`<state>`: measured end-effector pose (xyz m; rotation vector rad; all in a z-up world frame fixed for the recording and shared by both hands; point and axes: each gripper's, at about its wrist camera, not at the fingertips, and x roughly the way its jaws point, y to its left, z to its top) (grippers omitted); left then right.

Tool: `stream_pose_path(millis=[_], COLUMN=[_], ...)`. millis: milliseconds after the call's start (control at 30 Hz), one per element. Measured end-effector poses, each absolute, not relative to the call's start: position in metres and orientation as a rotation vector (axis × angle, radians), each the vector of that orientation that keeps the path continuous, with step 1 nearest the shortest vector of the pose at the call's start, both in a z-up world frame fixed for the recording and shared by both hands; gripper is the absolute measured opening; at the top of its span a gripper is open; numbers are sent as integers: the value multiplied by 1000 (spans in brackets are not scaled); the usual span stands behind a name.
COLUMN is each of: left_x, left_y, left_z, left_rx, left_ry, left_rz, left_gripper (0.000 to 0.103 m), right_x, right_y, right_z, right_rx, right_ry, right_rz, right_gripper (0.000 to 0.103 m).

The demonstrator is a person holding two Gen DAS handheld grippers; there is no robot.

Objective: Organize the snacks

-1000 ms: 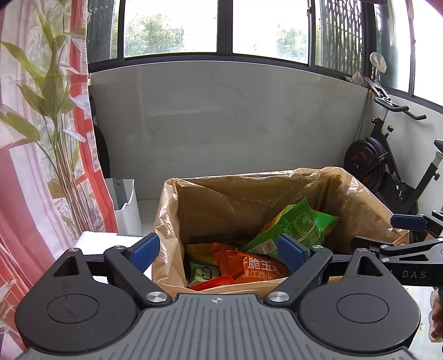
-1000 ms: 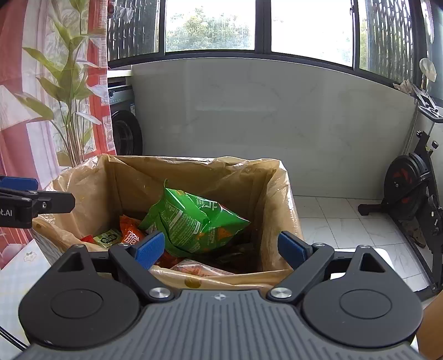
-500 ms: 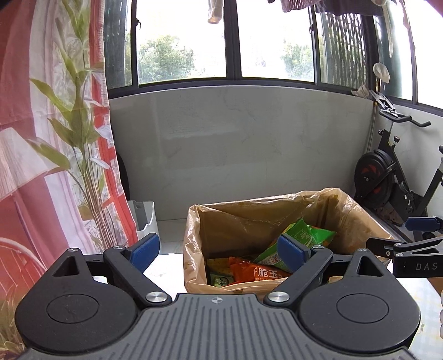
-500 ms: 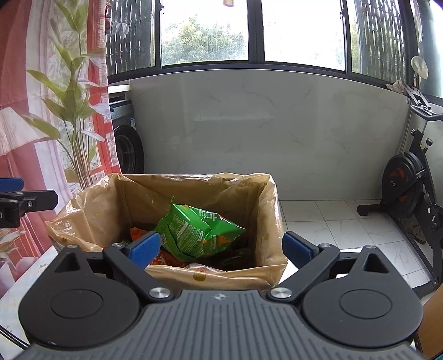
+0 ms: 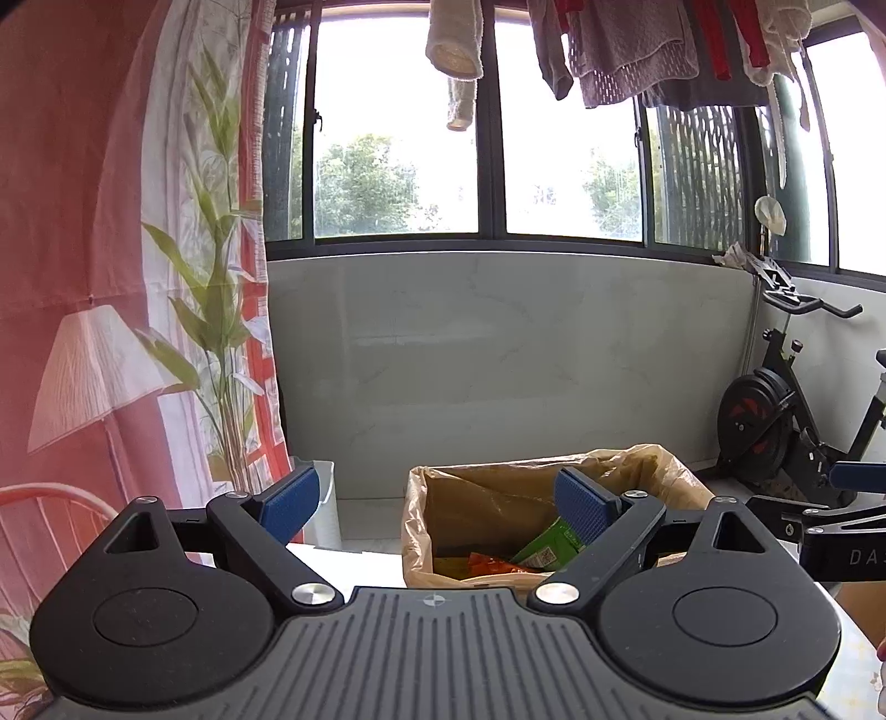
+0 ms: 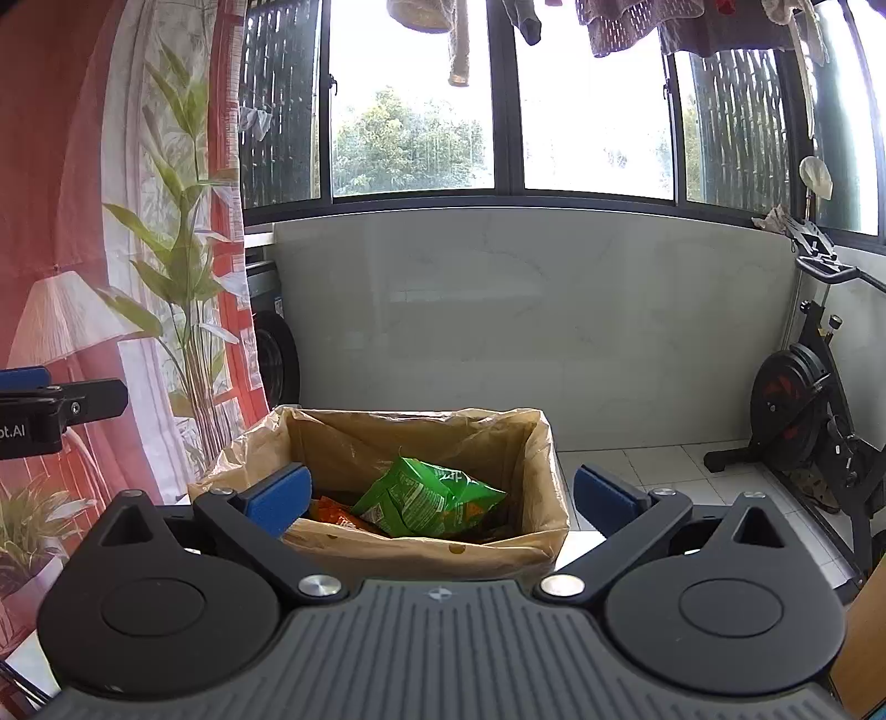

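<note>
At the right edge of the left wrist view, the right gripper (image 5: 847, 501) bore the letters "DA", cut off by the frame. At the left edge of the right wrist view, the left gripper (image 6: 61, 407) showed "ot.AI". Print on the green snack bag (image 6: 429, 495) was too small to read.

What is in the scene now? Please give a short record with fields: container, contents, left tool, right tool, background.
container: box lined with a brown plastic bag, open at the top
contents: green snack bag on top, orange snack packet beside it
left tool: left tool open, empty
right tool: right tool open, empty
background: exercise bike, curtain, hanging laundry
</note>
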<state>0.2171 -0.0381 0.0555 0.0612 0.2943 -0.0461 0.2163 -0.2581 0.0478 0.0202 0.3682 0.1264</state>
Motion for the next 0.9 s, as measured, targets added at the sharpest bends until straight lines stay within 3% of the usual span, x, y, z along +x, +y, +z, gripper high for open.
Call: stream_pose_path(millis=[900], left_x=[208], left_y=[-35], left_z=[49], left_rx=[46], left_ry=[326], left_rz=[-63], left_gripper=[93], right_x=[203], right_y=[-262], right_z=[46], right_rx=[50], right_ry=[372], right_rz=[95], right_gripper=[103])
